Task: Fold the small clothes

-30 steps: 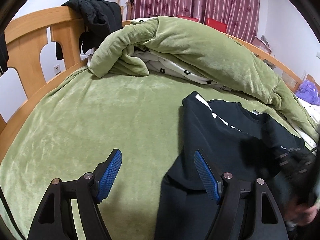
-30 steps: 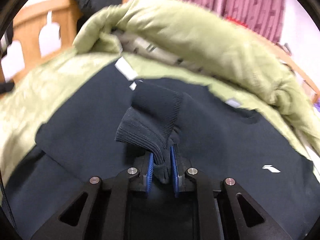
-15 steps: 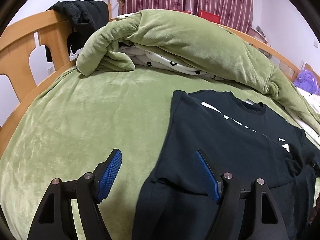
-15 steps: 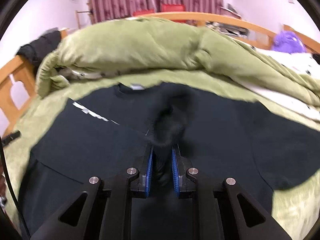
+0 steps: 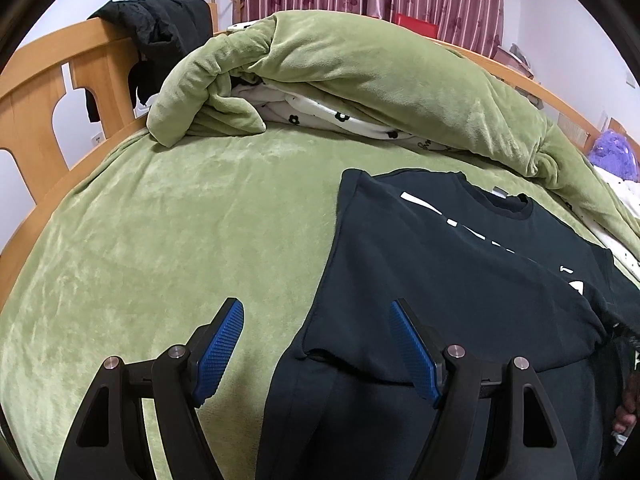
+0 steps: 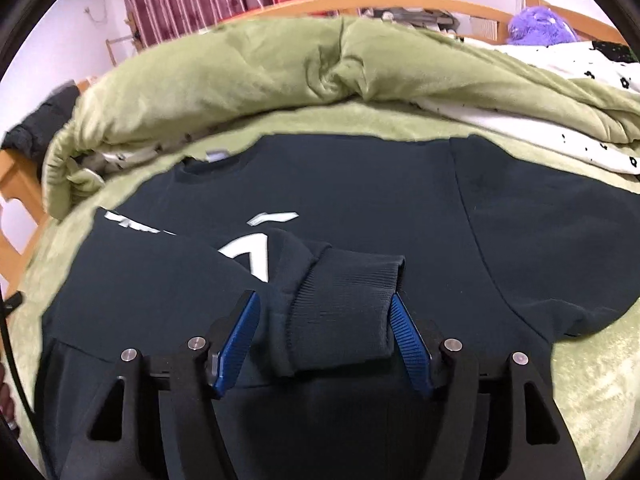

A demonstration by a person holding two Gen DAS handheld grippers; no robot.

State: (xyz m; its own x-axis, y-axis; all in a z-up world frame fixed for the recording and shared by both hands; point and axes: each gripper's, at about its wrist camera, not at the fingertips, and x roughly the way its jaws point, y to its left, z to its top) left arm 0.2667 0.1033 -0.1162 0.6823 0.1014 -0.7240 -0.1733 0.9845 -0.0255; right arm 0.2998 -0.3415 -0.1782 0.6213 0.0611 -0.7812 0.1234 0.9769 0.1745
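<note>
A dark navy sweatshirt point(image 6: 360, 188) with white lettering lies flat on the green bed cover; it also shows in the left wrist view point(image 5: 440, 264). One sleeve is folded across the chest, and its ribbed cuff point(image 6: 340, 304) lies between the fingers of my right gripper point(image 6: 324, 312), which is open with both pads apart from the cuff. The other sleeve point(image 6: 560, 240) stretches out to the right. My left gripper point(image 5: 316, 328) is open and empty, just above the sweatshirt's left folded edge near the hem.
A bunched green quilt point(image 5: 360, 80) with a white flowered lining lies across the back of the bed. A wooden bed frame point(image 5: 44, 92) with a black garment point(image 5: 160, 24) draped on it stands at left. Bare green cover point(image 5: 160, 240) spreads left of the sweatshirt.
My right gripper carried the sleeve cuff across the chest, then opened and let it go. My left gripper stayed open and shifted little.
</note>
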